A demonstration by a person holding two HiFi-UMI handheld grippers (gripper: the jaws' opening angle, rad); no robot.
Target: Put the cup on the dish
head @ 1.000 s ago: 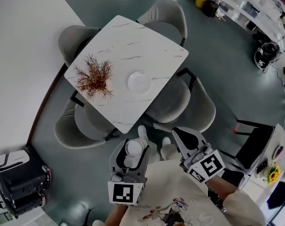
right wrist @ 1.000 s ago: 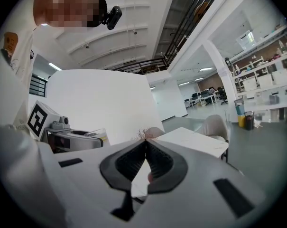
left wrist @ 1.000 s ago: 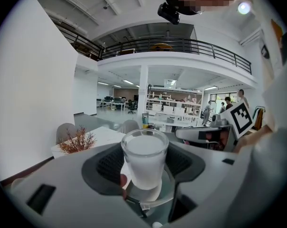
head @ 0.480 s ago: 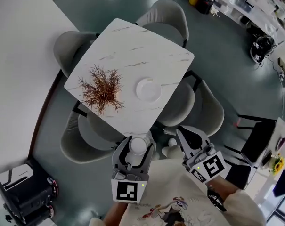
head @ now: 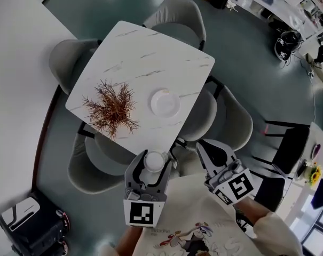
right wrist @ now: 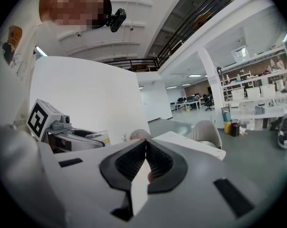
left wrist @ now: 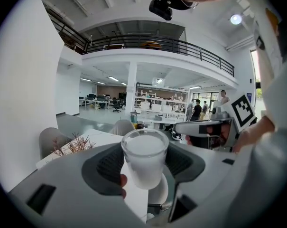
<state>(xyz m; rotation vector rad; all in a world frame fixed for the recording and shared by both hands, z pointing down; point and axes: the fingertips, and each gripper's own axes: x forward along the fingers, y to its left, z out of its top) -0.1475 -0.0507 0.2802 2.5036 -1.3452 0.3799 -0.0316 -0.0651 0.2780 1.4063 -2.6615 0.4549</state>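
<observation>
A frosted white cup (head: 153,163) (left wrist: 144,157) stands upright between the jaws of my left gripper (head: 150,169) (left wrist: 144,167), which is shut on it, held near the table's front corner. The white dish (head: 165,102) lies on the white marble table (head: 134,57), right of a dried reddish plant (head: 111,109). My right gripper (head: 213,153) (right wrist: 145,162) is shut with nothing in it, hanging beside the left one over the floor. In the left gripper view the plant (left wrist: 72,144) shows at the left, and the right gripper's body (left wrist: 207,127) at the right.
Several grey chairs ring the table, one (head: 230,119) close to my right gripper and one (head: 100,159) under the table's front edge. A black machine (head: 28,223) stands at bottom left. Shelves and desks (head: 289,4) line the far right.
The view has shifted: the table and dish have come nearer to the grippers. My left gripper with the cup has moved up toward the table's front corner. The right gripper has kept its place.
</observation>
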